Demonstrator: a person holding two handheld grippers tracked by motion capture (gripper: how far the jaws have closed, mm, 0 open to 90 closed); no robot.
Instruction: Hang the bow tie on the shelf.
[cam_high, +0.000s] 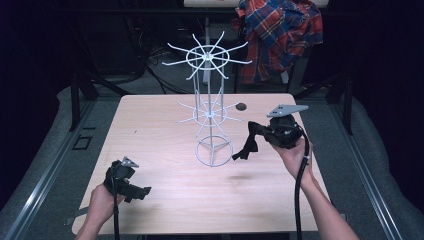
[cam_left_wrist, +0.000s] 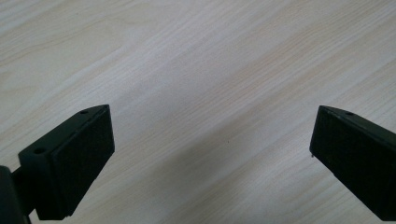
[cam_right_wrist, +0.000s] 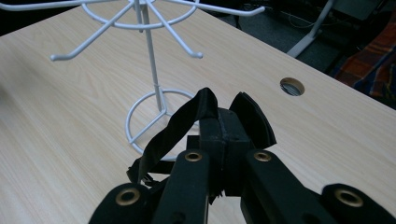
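Note:
A white wire rack (cam_high: 210, 107) with two tiers of hooked arms stands on a ring base at the table's middle; it rises at the upper left of the right gripper view (cam_right_wrist: 149, 79). My right gripper (cam_high: 256, 131) is held above the table to the right of the rack, shut on a black bow tie (cam_high: 248, 142) whose strap hangs down. In the right gripper view the bow tie (cam_right_wrist: 219, 123) is pinched between the jaws, its strap looping left. My left gripper (cam_high: 141, 191) rests low at the table's front left, open, with bare wood between its fingers (cam_left_wrist: 84, 158).
The light wood table (cam_high: 160, 135) has a round cable hole (cam_high: 241, 106) behind the rack, also seen as the cable hole (cam_right_wrist: 292, 86) in the right gripper view. A plaid shirt (cam_high: 280, 35) hangs behind the table. Dark stands and cables lie on the floor beyond.

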